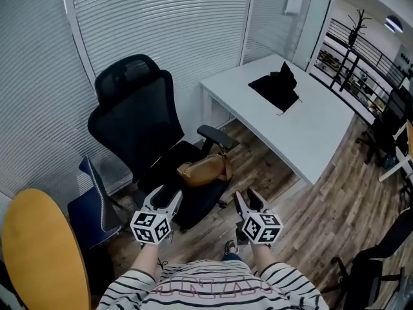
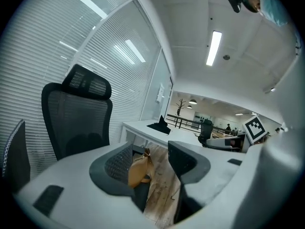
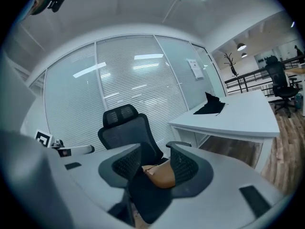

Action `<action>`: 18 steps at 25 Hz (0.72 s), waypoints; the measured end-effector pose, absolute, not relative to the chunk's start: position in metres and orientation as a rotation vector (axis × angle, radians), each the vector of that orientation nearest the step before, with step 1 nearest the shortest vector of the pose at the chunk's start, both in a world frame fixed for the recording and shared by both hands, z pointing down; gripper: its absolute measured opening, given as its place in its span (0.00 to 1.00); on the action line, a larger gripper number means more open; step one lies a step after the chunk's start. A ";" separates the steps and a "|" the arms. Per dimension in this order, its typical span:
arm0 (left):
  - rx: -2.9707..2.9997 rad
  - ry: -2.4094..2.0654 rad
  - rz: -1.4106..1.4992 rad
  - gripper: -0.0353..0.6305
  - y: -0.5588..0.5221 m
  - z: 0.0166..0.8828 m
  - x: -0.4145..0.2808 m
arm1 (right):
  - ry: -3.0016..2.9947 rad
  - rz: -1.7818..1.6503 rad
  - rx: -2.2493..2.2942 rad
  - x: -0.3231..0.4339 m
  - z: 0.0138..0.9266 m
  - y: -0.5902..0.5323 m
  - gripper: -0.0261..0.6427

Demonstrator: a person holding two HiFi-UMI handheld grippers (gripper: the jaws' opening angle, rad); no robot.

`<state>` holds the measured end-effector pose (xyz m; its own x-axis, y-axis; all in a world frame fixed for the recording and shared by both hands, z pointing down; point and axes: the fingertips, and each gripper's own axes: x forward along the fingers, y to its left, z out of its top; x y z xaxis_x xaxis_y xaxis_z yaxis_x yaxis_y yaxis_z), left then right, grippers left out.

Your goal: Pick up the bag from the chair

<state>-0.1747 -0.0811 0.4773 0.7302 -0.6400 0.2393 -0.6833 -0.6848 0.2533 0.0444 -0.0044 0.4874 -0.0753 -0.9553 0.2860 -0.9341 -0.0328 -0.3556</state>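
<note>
The tan bag [image 1: 204, 171] lies on the seat of the black office chair [image 1: 132, 118], near the centre of the head view. Just below it in the frame, the left gripper [image 1: 165, 197] and the right gripper [image 1: 250, 200] both point toward it, jaws apart and gripping nothing. A white desk [image 1: 310, 134] stands at the upper right.

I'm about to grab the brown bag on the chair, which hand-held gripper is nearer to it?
Left, narrowly. The left hand-held gripper sits just below-left of the brown bag in the head view; the right hand-held gripper sits below-right, slightly farther. Both open, touching nothing.
</note>
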 end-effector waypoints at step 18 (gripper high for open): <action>2.362 -1.386 0.128 0.37 -0.102 0.498 -0.081 | 2.437 -0.815 -1.887 0.175 0.513 -0.084 0.32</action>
